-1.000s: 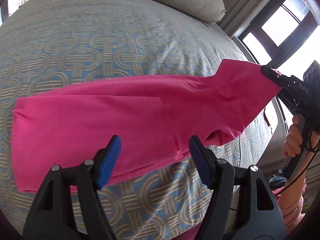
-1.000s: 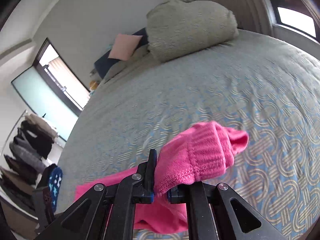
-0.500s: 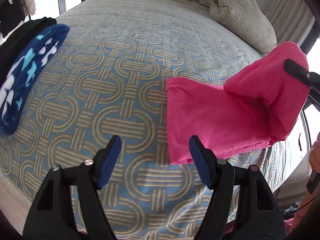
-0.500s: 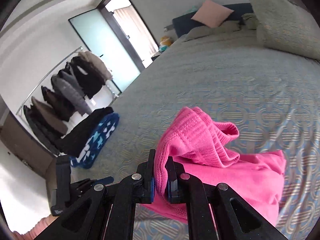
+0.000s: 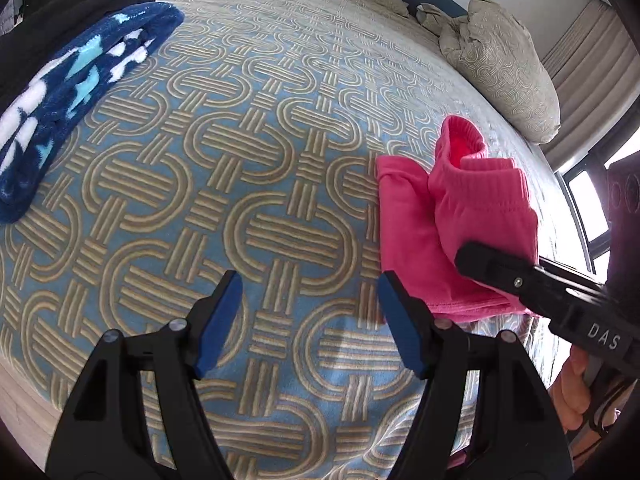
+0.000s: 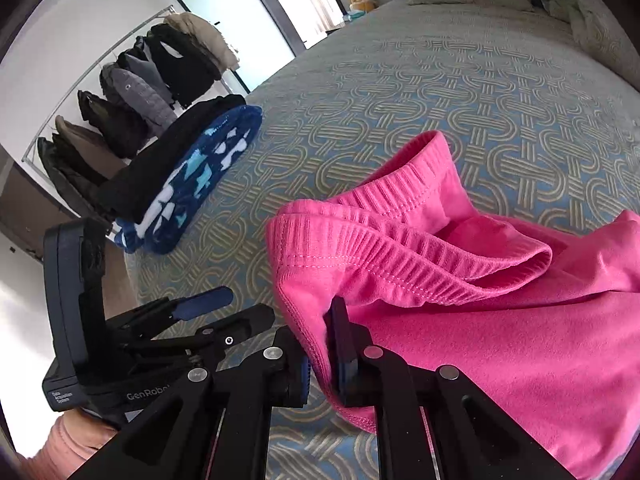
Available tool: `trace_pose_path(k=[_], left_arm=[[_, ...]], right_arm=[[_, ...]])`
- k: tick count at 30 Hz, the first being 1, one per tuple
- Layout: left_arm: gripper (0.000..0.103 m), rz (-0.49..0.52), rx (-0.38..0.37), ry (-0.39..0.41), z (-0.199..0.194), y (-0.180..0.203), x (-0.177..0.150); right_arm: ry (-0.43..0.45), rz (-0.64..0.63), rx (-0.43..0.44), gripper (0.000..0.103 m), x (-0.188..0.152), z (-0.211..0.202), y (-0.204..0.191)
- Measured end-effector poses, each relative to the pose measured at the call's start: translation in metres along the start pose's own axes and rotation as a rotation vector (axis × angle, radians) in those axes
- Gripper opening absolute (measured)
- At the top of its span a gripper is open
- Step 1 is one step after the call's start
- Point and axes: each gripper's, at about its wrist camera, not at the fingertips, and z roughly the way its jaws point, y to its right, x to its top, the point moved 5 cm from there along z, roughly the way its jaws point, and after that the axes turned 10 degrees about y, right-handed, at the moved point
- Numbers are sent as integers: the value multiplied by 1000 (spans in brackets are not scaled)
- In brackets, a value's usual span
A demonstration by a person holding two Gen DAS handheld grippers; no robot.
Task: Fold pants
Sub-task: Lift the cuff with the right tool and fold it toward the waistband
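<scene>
While the right hand-held gripper (image 6: pixel 322 354) pinches their waistband, pink pants (image 6: pixel 500 320) lie doubled over.

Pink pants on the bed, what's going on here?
A person with two handheld grippers is folding the pink pants on the patterned bedspread. The right gripper has its jaws shut on the ribbed waistband edge, held over the already doubled fabric. The left gripper hangs open and empty above bare bedspread beside the pants.

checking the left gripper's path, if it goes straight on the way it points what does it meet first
Probably the bare bedspread: the open left gripper points down at it, with nothing between. The pink pants lie off to its right.
</scene>
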Motion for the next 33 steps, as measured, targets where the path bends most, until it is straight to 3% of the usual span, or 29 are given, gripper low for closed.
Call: trace_pose_path(k=[3,7,9,11,13,18,21,25,31,33], left_arm=[[70,0,-4,1,-1,1,-1],[70,-9,5,-8,4,1,2],[70,-20,8,-6,5,1,4],[70,-31,16,-1,4,-2,7],[70,-39,25,4,2,-5,9],[70,-52,23,3,3,-7,20],[70,-52,-16,15,5,5,30],[71,-1,-44,6,14,31,43],[71,89,-76,25,0,72,51],[71,137,-121,31,-8,93,49]], right_arm=[[63,37,9,10,7,-17,-1],[119,-28,43,10,17,-32,-14],[53,-53,27,11,10,-16,-9],[-88,-3,32,12,-10,5,3],[-123,31,48,17,-27,3,13],[-19,77,44,30,-41,-57,50],[65,182,-46,32,-45,-95,98],[78,339,-143,32,-63,-118,159],[81,394,-157,32,-78,-122,176],[81,372,-167,32,-76,-120,173]])
